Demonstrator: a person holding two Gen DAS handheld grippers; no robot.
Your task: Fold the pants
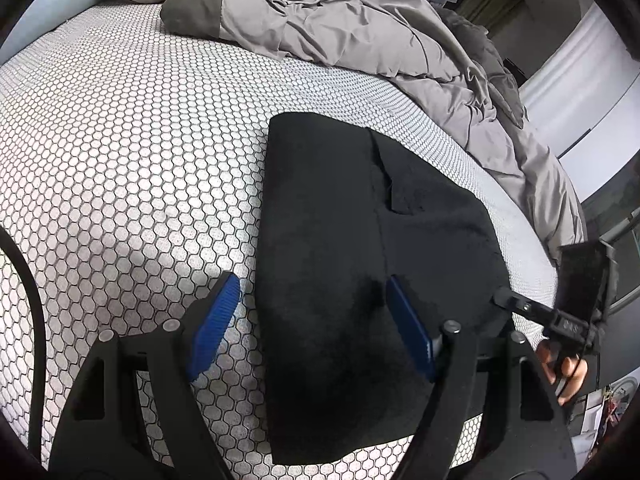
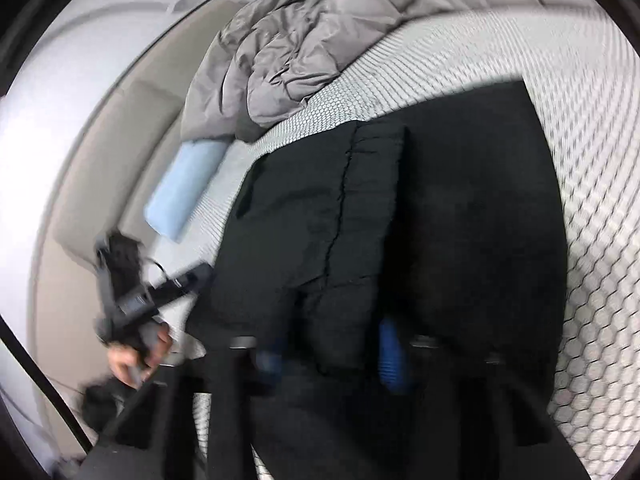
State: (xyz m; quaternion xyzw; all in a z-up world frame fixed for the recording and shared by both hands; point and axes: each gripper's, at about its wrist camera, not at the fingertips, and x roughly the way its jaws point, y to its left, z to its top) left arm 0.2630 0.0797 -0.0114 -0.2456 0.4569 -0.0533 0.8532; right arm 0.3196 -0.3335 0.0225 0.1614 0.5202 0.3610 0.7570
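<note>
The black pants [image 1: 352, 240] lie folded into a compact rectangle on the honeycomb-patterned mattress [image 1: 120, 152]. My left gripper [image 1: 312, 312] is open, its blue pads straddling the left edge of the pants near the front: one pad over the mattress, one over the fabric. The right wrist view is blurred. It shows the pants [image 2: 420, 220] from the right side. My right gripper [image 2: 332, 352] is open with its blue pads over the near edge of the pants; a fold of cloth lies between them. The right gripper's handle [image 1: 560, 312] shows at the right of the left wrist view.
A rumpled grey duvet [image 1: 360, 20] lies bunched along the far side and right edge of the bed, with a grey pillow [image 1: 192, 4] behind. A light blue object [image 2: 180, 188] lies by the bed's edge. White wall beyond.
</note>
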